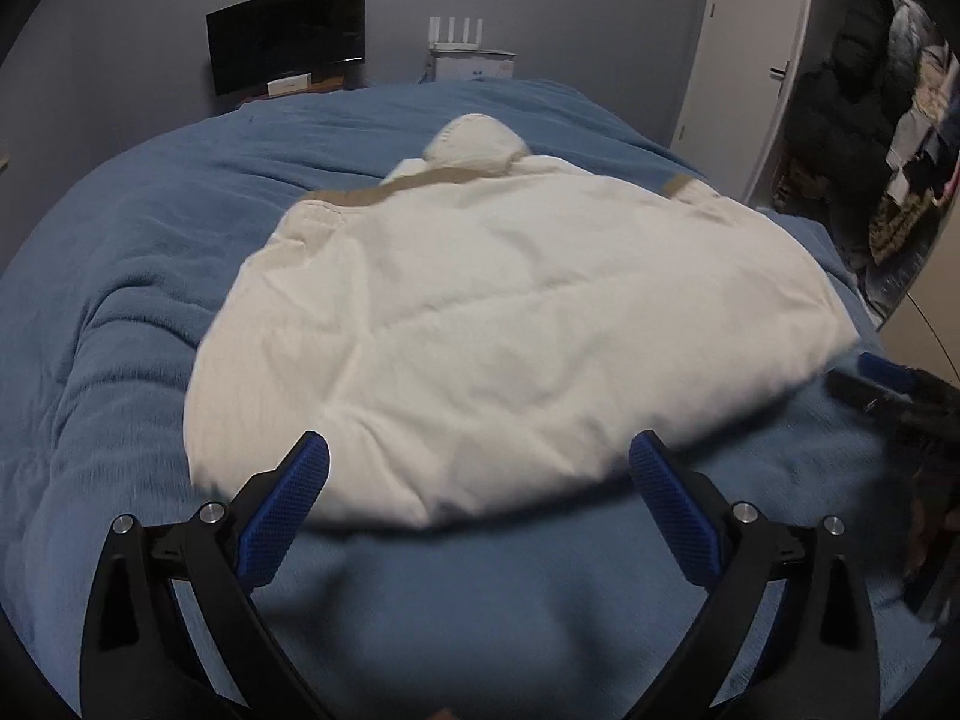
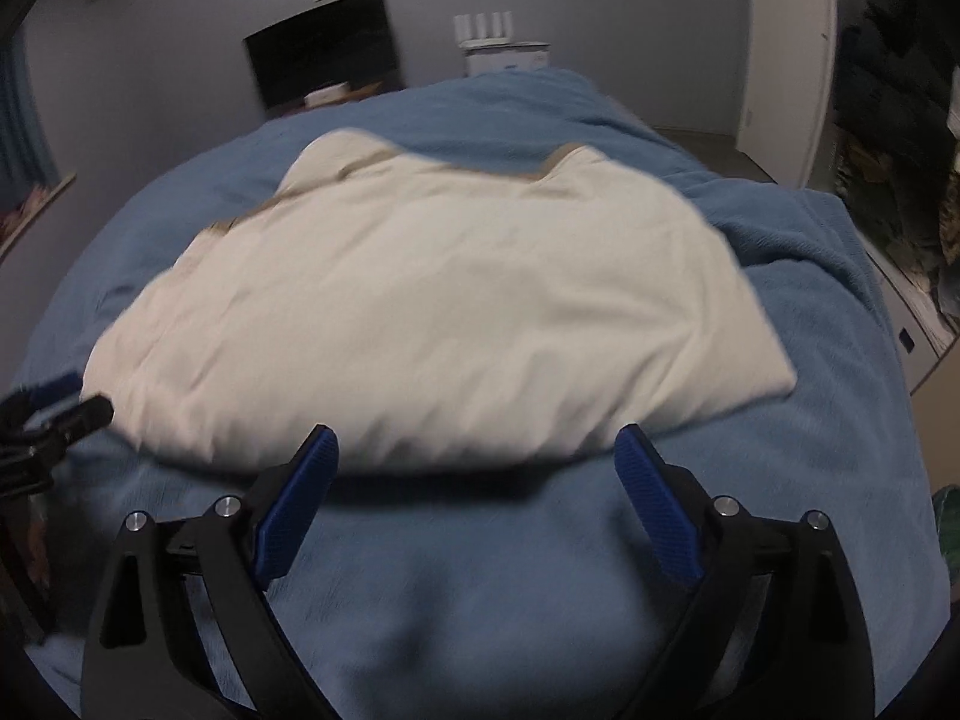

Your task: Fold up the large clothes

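A cream padded jacket [image 1: 480, 324] with tan trim lies flat on a blue bedspread [image 1: 120, 276], hood at the far end. It also shows in the right wrist view [image 2: 444, 312]. My left gripper [image 1: 480, 468] is open and empty, just short of the jacket's near hem. My right gripper [image 2: 477, 462] is open and empty at the same hem, further right. The right gripper shows at the right edge of the left wrist view [image 1: 882, 384]. The left gripper shows at the left edge of the right wrist view [image 2: 60, 408].
The blue bedspread [image 2: 480, 588] covers the whole bed. A dark monitor [image 1: 288, 42] and a white router [image 1: 471, 54] stand by the far wall. A white door [image 1: 756, 60] and hanging clothes [image 1: 900, 120] are on the right.
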The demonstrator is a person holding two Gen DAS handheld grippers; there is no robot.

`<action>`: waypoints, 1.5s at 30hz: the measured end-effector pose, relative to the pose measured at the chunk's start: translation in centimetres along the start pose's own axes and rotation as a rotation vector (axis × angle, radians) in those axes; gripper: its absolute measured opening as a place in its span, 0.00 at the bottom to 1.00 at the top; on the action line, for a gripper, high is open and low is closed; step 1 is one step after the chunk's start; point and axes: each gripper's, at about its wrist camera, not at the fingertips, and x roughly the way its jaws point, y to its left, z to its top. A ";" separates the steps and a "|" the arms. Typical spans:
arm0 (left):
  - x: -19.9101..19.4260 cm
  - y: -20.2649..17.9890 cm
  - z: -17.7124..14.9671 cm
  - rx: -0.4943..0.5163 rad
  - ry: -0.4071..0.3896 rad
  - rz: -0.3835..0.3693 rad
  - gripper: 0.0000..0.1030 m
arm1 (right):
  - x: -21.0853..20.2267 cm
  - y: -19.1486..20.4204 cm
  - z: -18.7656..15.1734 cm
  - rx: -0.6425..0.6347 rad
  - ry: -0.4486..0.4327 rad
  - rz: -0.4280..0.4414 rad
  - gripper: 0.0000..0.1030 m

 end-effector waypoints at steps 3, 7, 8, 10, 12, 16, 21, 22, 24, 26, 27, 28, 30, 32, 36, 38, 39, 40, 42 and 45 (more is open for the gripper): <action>-0.8 -1.5 -1.8 0.013 -0.009 0.001 0.94 | -0.6 1.7 -1.3 -0.056 -0.006 -0.035 0.92; 0.0 -2.1 -3.8 0.000 0.051 0.008 0.94 | -1.7 3.5 -2.9 -0.101 -0.010 -0.044 0.93; 0.0 -2.0 -4.1 -0.012 0.054 0.015 0.94 | -1.9 3.9 -3.3 -0.115 -0.012 -0.054 0.93; 0.0 -1.8 -4.5 -0.049 0.073 0.048 0.94 | -2.0 4.6 -4.2 -0.139 -0.007 -0.073 0.93; -0.2 -1.9 -4.7 -0.057 0.068 0.077 0.94 | -1.7 4.9 -5.1 -0.161 0.002 -0.079 0.93; -0.6 -2.3 -5.0 -0.032 0.024 0.086 0.94 | -1.3 4.2 -5.6 -0.144 0.002 -0.087 0.93; -0.3 -2.2 -5.0 -0.026 0.031 0.093 0.94 | -0.7 3.5 -5.6 -0.097 0.010 -0.077 0.93; -0.2 -2.1 -5.1 -0.026 0.037 0.093 0.94 | -0.6 3.4 -5.6 -0.095 0.011 -0.076 0.93; 0.0 -2.0 -5.1 -0.026 0.045 0.091 0.94 | -0.7 3.5 -5.7 -0.095 0.010 -0.077 0.93; 0.0 -1.9 -5.2 -0.025 0.047 0.089 0.94 | -0.6 3.6 -5.8 -0.098 0.011 -0.080 0.93; 0.0 -1.9 -5.2 -0.024 0.047 0.088 0.94 | -0.6 3.6 -5.8 -0.099 0.012 -0.081 0.93; 0.0 -1.9 -5.1 -0.024 0.047 0.088 0.94 | -0.6 3.6 -5.8 -0.102 0.012 -0.084 0.93; 0.0 -1.9 -5.2 -0.024 0.046 0.088 0.94 | -0.6 3.7 -5.8 -0.107 0.013 -0.087 0.93; 0.0 -1.9 -5.2 -0.023 0.046 0.088 0.94 | -0.6 3.7 -5.8 -0.110 0.013 -0.088 0.93; 0.1 -1.9 -5.1 -0.025 0.048 0.089 0.94 | -0.5 3.7 -5.7 -0.112 0.015 -0.089 0.93; 0.1 -1.8 -5.1 -0.025 0.050 0.089 0.94 | -0.4 3.7 -5.7 -0.114 0.017 -0.090 0.93; 0.1 -1.8 -5.1 -0.025 0.051 0.089 0.94 | -0.4 3.7 -5.7 -0.115 0.018 -0.091 0.93; 0.1 -1.8 -5.2 -0.024 0.051 0.088 0.94 | -0.4 3.7 -5.7 -0.116 0.019 -0.091 0.93; 0.1 -1.7 -5.2 -0.024 0.051 0.087 0.94 | -0.3 3.7 -5.7 -0.118 0.020 -0.092 0.93; 0.1 -1.7 -5.2 -0.023 0.051 0.086 0.94 | -0.3 3.8 -5.7 -0.120 0.020 -0.093 0.93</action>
